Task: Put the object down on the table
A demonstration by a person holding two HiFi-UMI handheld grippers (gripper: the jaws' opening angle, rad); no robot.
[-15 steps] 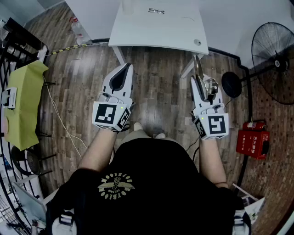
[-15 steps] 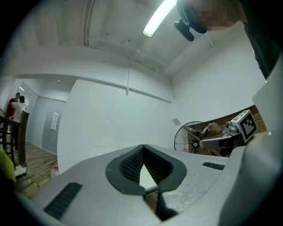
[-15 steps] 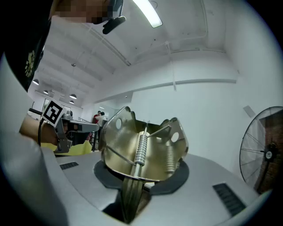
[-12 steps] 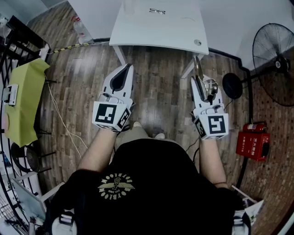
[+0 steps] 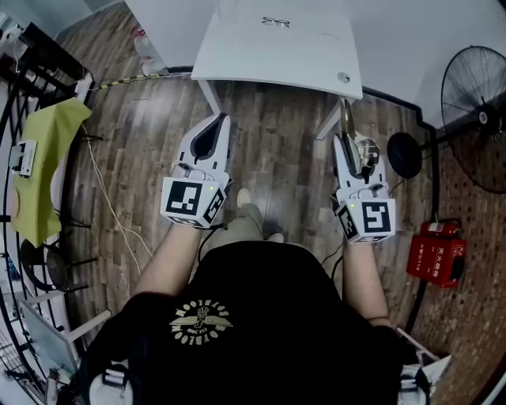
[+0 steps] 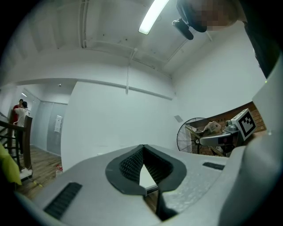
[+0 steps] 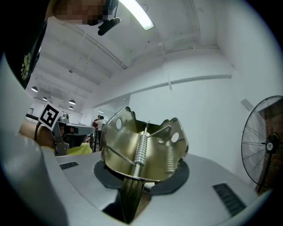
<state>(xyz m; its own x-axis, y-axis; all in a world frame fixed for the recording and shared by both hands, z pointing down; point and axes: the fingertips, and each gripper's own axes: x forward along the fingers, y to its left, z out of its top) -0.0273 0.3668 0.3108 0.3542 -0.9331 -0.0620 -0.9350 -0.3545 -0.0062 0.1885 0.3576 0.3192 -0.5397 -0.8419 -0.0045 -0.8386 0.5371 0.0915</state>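
A brass-coloured metal spring clamp (image 7: 142, 148) with a coil spring down its middle sits upright between my right gripper's (image 7: 140, 178) jaws, which are shut on its lower end. In the head view the clamp (image 5: 346, 120) juts forward from the right gripper (image 5: 348, 146), above the wood floor and short of the white table (image 5: 237, 55). My left gripper (image 5: 218, 120) is level with it on the left, shut and empty; its dark pads (image 6: 154, 165) meet at the tip of the left gripper (image 6: 143, 149).
A pair of glasses (image 5: 275, 22) lies on the table. A black standing fan (image 5: 478, 119) and a red box (image 5: 436, 251) are on the right. A yellow-green cloth (image 5: 43, 170) hangs on a dark rack at the left. A bottle (image 5: 146, 49) stands by the table's left leg.
Both grippers keep their pose and grip. A foot has stepped forward between the arms, and the table sits slightly nearer in the head view.
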